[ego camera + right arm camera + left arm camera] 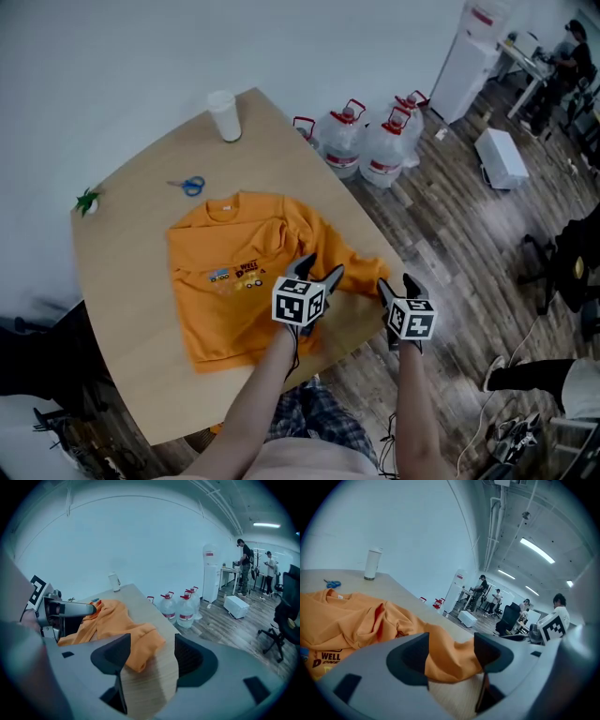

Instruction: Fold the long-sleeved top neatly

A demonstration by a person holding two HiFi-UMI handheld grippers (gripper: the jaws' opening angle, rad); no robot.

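An orange long-sleeved top (225, 286) lies face up on the wooden table (122, 272), with one sleeve (361, 267) stretched toward the table's right edge. My left gripper (317, 270) is over the upper part of that sleeve. In the left gripper view its jaws (450, 651) stand apart with a fold of orange cloth (445, 658) lying between them. My right gripper (398, 284) is at the sleeve's end. In the right gripper view the cuff (143, 646) lies between the spread jaws (152, 656), close to the left jaw, with bare table on the other side.
A white cup (224, 115) stands at the table's far corner, blue scissors (190, 185) lie near the collar, and a small green item (87, 200) sits at the left edge. Water jugs (366, 141) stand on the floor beyond the table's right edge.
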